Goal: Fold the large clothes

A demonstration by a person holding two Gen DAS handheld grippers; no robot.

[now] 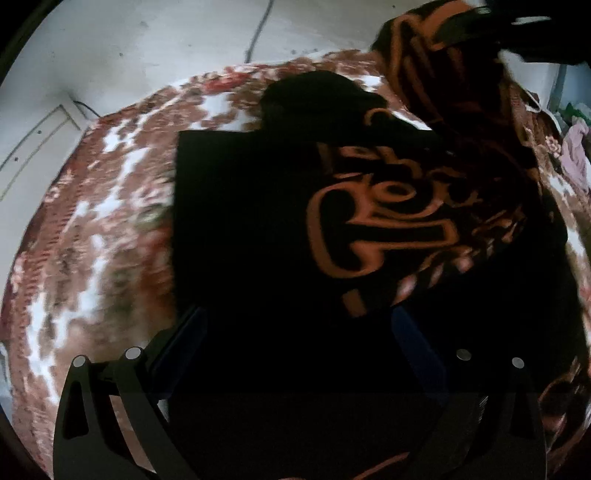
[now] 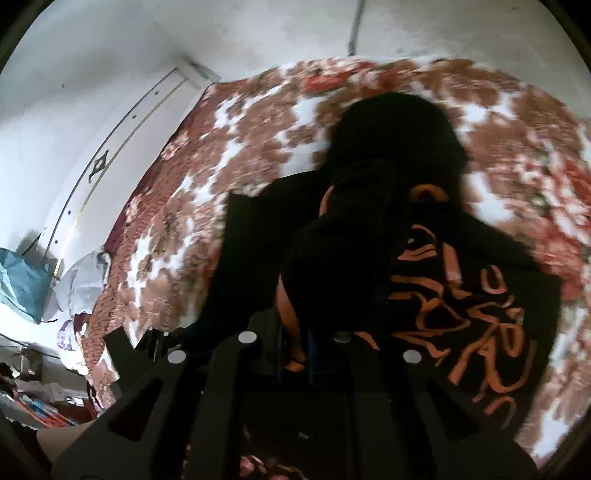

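A black hoodie [image 1: 240, 206] with large orange lettering [image 1: 373, 221] lies spread on a floral bedspread, its hood [image 1: 317, 99] at the far end. My left gripper [image 1: 299, 325] hangs low over the hoodie's near part, and its blue-padded fingers [image 1: 192, 332] stand wide apart over dark cloth. My right gripper [image 2: 295, 343] is shut on a fold of the hoodie [image 2: 351, 240], black and orange cloth bunched at its tips. In the left wrist view that gripper [image 1: 524, 33] holds the printed fold [image 1: 424, 55] raised at the upper right.
The red, brown and white floral bedspread [image 2: 258, 129] covers the whole bed, with white walls behind. A blue bag [image 2: 22, 284], a white bag [image 2: 81, 280] and clutter sit beside the bed's left edge. Pink clothes [image 1: 576, 151] lie at the right.
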